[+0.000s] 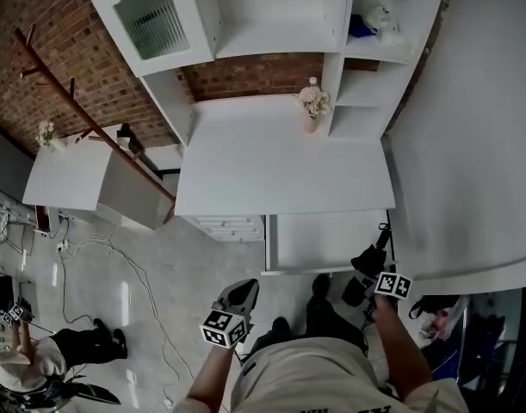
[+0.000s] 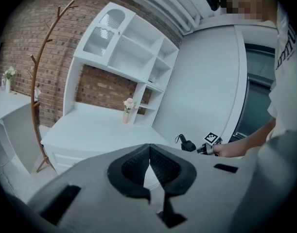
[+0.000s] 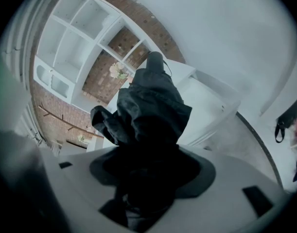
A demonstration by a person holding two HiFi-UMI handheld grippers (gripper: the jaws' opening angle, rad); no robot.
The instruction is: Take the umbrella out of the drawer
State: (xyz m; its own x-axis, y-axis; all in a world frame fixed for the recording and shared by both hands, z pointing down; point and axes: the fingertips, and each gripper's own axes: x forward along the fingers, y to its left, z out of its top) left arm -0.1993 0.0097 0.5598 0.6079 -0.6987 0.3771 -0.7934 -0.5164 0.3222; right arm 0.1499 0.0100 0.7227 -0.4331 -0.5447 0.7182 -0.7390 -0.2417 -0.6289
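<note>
**A:** Where is the folded black umbrella [image 3: 148, 106] now?

**B:** In the right gripper [image 3: 150, 171], whose jaws are clenched on the crumpled canopy. In the head view it hangs over the front right corner of the open drawer [image 1: 323, 241], so I judge it is already out.

**A:** Why is it held by the middle?

**B:** I think the fabric is the thickest part there, so the wide jaws get a firm bite and neither end drops.

**A:** And which way does it point?

**B:** Its long axis follows the line of the gripper. The end with the cord loop is away from the person, toward the white desk [image 1: 280, 170].

**A:** The left gripper [image 2: 149, 152]?

**B:** Its pads are pressed together on nothing, and it is kept aside, well apart from the drawer.
</note>
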